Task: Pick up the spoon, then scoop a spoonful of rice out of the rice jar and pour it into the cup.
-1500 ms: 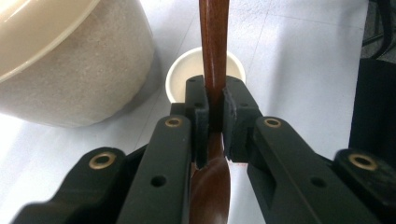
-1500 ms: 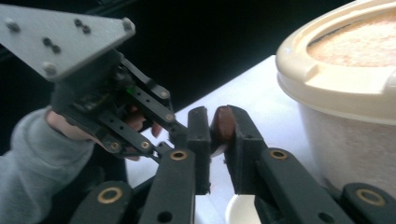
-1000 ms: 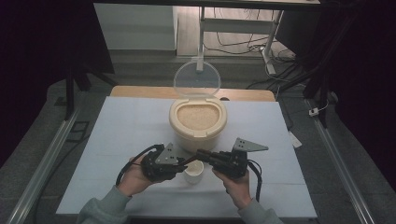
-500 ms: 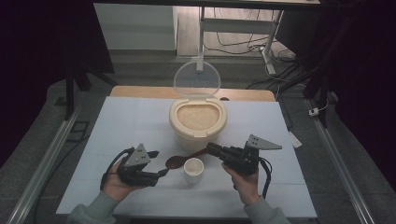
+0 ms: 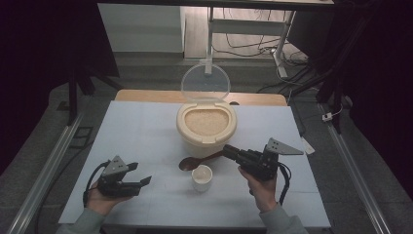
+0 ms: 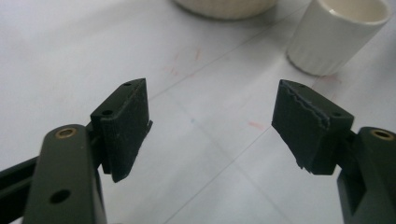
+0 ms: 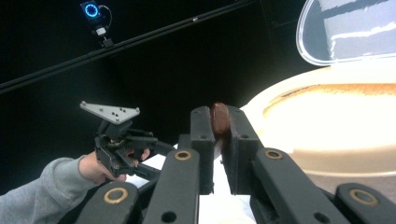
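A cream rice container [image 5: 206, 124] full of rice stands mid-table with its clear lid [image 5: 205, 82] tipped up behind. In front of it sits a small white cup [image 5: 201, 178]. A brown spoon [image 5: 195, 161] lies low between container and cup, bowl to the left. My right gripper [image 5: 228, 151] is shut on the spoon's handle [image 7: 218, 119], seen edge-on between the jaws [image 7: 218, 135]. My left gripper [image 5: 143, 183] is held at the front left, apart from the cup, open with nothing between its jaws [image 6: 210, 112]. The cup [image 6: 336, 35] shows beyond its right jaw.
The white table top [image 5: 146, 131] has bare room to the left and right of the container. Metal rails [image 5: 48, 165] run along both sides of the table. The container's rice [image 7: 336, 121] and lid [image 7: 350, 28] fill the right of the right gripper view.
My left gripper has pulled back to the left, away from the cup and spoon. My right gripper has shifted right with the spoon still in it.
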